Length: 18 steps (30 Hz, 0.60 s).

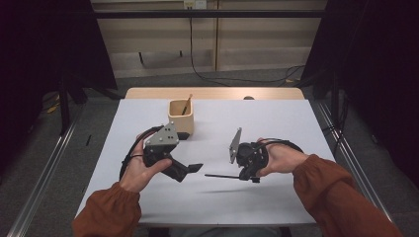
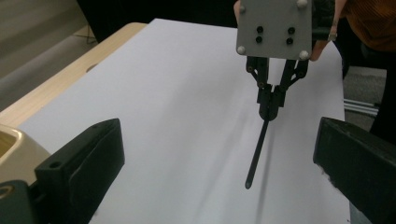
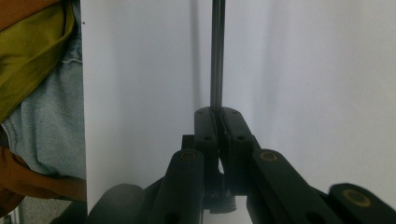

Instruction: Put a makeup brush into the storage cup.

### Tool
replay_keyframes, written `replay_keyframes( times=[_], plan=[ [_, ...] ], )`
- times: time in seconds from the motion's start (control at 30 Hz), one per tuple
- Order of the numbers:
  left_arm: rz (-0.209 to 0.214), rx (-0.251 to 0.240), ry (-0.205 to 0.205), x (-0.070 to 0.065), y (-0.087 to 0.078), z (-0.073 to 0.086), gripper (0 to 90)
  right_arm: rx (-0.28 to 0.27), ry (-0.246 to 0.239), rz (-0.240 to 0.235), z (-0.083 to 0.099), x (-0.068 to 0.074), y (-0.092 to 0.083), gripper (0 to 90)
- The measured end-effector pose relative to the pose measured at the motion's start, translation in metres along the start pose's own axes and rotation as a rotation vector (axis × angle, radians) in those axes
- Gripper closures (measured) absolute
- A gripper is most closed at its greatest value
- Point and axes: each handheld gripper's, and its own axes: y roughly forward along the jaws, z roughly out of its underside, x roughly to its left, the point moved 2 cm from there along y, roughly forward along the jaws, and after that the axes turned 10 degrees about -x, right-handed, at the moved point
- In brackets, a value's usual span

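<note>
The right gripper (image 1: 246,176) is clamped on a thin black rod (image 1: 222,176), its jaws pressed together around one end. The rod sticks out level toward the person's left, held just above the white worktop (image 1: 276,123) with its shadow below it. In the left gripper view the rod (image 2: 258,154) points toward the camera, its free tip in the air over bare sheet, and the right gripper (image 2: 270,109) hangs behind it under its grey plate. In the right gripper view the rod (image 3: 217,51) runs straight up from between the closed jaws, over white sheet, with the near edge of the worktop at the left and the person's lap beyond it.

The left gripper (image 1: 190,170) stands open, its jaws wide apart with nothing between them. It sits left of centre, its jaws aimed toward the rod's free tip, with a gap between the two.

A tan cup (image 1: 181,117) stands behind the left gripper, near the far edge, with a pencil (image 1: 187,104) leaning in it. In the left gripper view the cup's rim (image 2: 9,140) shows just beside the left jaw.

The sheet is bare to the right, at the far right corner and along the near edge in front of both hands. A strip of wood (image 1: 212,93) shows past the sheet's far edge.
</note>
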Motion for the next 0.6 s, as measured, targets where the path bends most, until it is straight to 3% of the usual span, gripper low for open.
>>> replay_keyframes(
  times=[0.47, 0.6],
  plan=[
    [0.115, 0.245, 0.054, -0.002, 0.026, -0.001, 2.8, 0.026, -0.015, -0.017, -0.003, 0.002, 0.004, 85.9],
    [0.123, 0.319, 0.061, -0.002, 0.034, 0.003, 3.5, 0.036, -0.014, -0.022, -0.004, 0.002, 0.004, 85.9]
  ],
)
